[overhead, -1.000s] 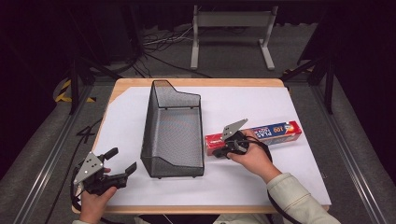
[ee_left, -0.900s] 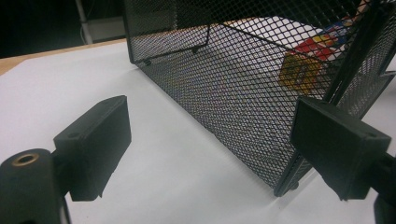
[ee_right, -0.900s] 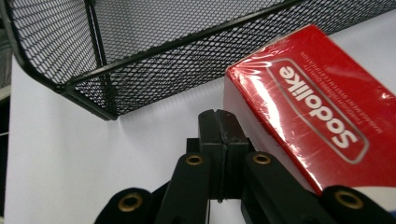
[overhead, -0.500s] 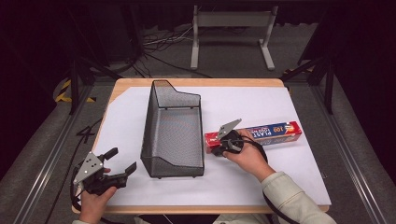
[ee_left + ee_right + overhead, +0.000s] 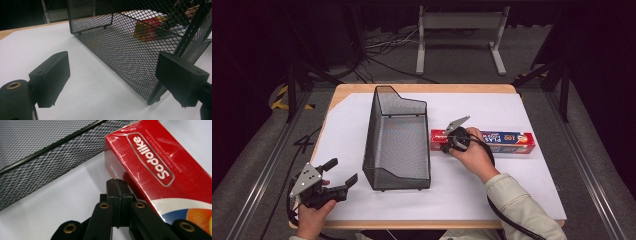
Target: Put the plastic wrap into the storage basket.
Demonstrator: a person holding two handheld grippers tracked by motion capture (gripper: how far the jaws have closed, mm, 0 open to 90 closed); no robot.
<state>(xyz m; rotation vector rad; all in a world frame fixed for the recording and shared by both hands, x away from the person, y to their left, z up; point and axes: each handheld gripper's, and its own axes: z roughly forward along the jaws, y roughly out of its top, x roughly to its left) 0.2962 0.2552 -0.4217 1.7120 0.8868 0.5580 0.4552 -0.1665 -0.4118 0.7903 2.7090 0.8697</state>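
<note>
A long red box (image 5: 499,141) of plastic wrap lies flat on the white sheet, its left end close to the black mesh basket (image 5: 398,142). My right gripper (image 5: 445,148) is shut with nothing between its pads. Its tips (image 5: 119,185) sit low by the near side of the red box (image 5: 152,167), at the end facing the basket (image 5: 42,165); whether they touch the box I cannot tell. My left gripper (image 5: 341,171) rests open at the table's front left corner. Its jaws (image 5: 115,77) point at the basket's (image 5: 130,50) near corner, apart from it.
The white sheet (image 5: 512,175) covers a wooden table (image 5: 362,90) with dark floor all round. A metal stand (image 5: 459,30) and cables lie beyond the far edge. The right gripper's cable trails along the sleeve (image 5: 512,200).
My right hand has slid left along the red box towards the basket, jaws staying shut. The box, the basket and my left gripper have kept their places.
</note>
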